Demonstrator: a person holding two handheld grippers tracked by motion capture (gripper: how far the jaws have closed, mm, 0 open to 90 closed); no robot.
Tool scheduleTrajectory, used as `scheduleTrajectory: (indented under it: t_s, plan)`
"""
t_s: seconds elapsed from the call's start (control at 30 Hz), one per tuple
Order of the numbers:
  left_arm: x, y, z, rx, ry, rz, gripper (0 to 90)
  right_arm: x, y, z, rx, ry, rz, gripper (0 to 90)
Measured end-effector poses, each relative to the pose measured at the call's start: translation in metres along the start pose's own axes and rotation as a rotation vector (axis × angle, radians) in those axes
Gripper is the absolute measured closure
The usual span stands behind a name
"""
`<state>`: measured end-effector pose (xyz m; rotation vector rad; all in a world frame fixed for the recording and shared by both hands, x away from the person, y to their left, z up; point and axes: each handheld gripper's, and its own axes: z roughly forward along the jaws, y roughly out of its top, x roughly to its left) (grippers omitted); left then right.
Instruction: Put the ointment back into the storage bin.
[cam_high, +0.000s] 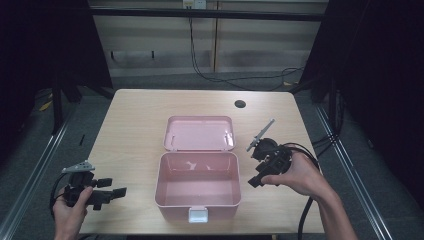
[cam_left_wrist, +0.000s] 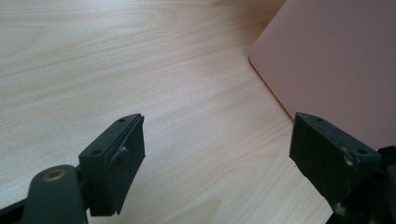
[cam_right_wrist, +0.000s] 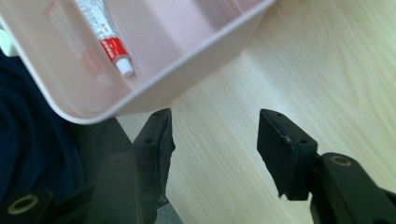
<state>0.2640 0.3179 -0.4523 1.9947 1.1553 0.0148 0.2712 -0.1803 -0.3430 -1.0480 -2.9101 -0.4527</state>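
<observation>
Hovering at centre right of the high view, the right gripper (cam_high: 256, 176), jaws wide and empty, sits just right of the open pink storage box (cam_high: 196, 201) holding a tube (cam_right_wrist: 106, 37).

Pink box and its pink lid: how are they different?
The deep pink plastic box stands nearer the person, with a white latch on its front; the shallow pink lid lies flat behind it, flipped open. The box holds a small white tube. Both are pink with rounded corners.
</observation>
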Motion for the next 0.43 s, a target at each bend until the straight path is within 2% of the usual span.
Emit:
scheduleTrajectory:
  t_s: [0.07,0.1,0.27,0.37,0.43]
  plan:
    - [0.0,0.0,0.0,0.0,-0.002,-0.004,18.1,-0.004,-0.006,0.005,-0.006,0.002,0.018,46.3]
    - [0.0,0.0,0.001,0.0,-0.003,-0.004,18.1,-0.006,-0.012,0.01,-0.002,0.004,0.059,46.3]
    - [0.0,0.0,0.001,0.0,-0.003,0.0,18.0,-0.012,-0.024,0.022,-0.012,-0.016,0.089,46.2]
    - [0.0,0.0,0.0,-0.002,-0.002,-0.004,18.1,-0.016,-0.033,0.034,-0.025,-0.024,0.136,45.5]
    - [0.0,0.0,0.0,0.001,-0.005,-0.006,18.1,-0.017,-0.036,0.037,-0.03,-0.024,0.144,45.2]
